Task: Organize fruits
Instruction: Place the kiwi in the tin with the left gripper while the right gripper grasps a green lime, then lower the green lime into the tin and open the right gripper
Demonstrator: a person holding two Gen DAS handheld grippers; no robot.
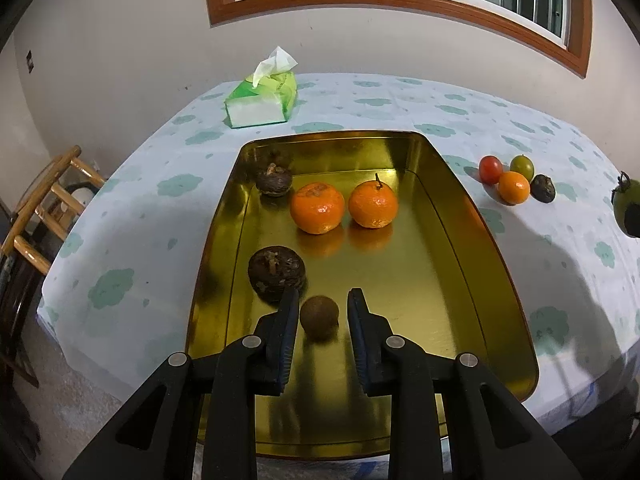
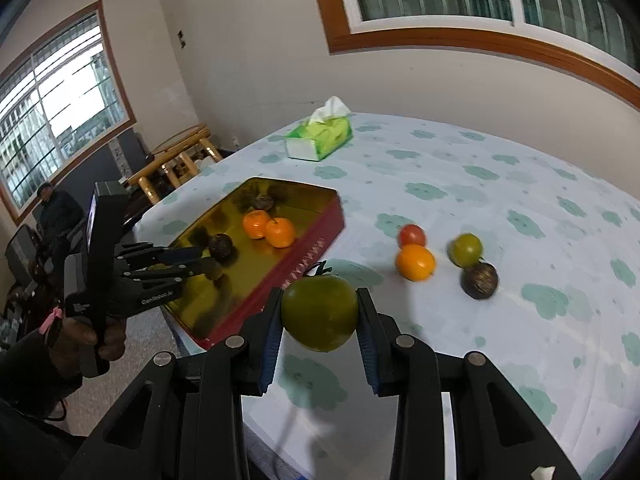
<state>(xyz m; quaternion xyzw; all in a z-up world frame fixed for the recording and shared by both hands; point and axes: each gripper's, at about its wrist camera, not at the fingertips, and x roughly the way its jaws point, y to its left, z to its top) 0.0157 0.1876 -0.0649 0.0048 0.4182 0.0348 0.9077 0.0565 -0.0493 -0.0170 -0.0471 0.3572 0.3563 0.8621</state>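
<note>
A gold tray (image 1: pixel 472 240) holds two oranges (image 1: pixel 317 208) (image 1: pixel 373 204), two dark wrinkled fruits (image 1: pixel 277 274) (image 1: pixel 274 180) and a small brown round fruit (image 1: pixel 319 317). My left gripper (image 1: pixel 323 300) is open, its jaws on either side of the small brown fruit, apart from it. My right gripper (image 2: pixel 319 304) is shut on a large green tomato (image 2: pixel 319 312) and holds it above the table, right of the tray (image 2: pixel 312 256). On the cloth lie a red tomato (image 2: pixel 412 235), an orange (image 2: pixel 415 262), a small green fruit (image 2: pixel 465 249) and a dark fruit (image 2: pixel 479 280).
A green tissue pack (image 1: pixel 262 100) stands at the table's far side, behind the tray. A wooden chair (image 1: pixel 44 208) stands left of the table. The table's near edge (image 2: pixel 256 420) runs just below my right gripper. The left gripper also shows in the right wrist view (image 2: pixel 200 262).
</note>
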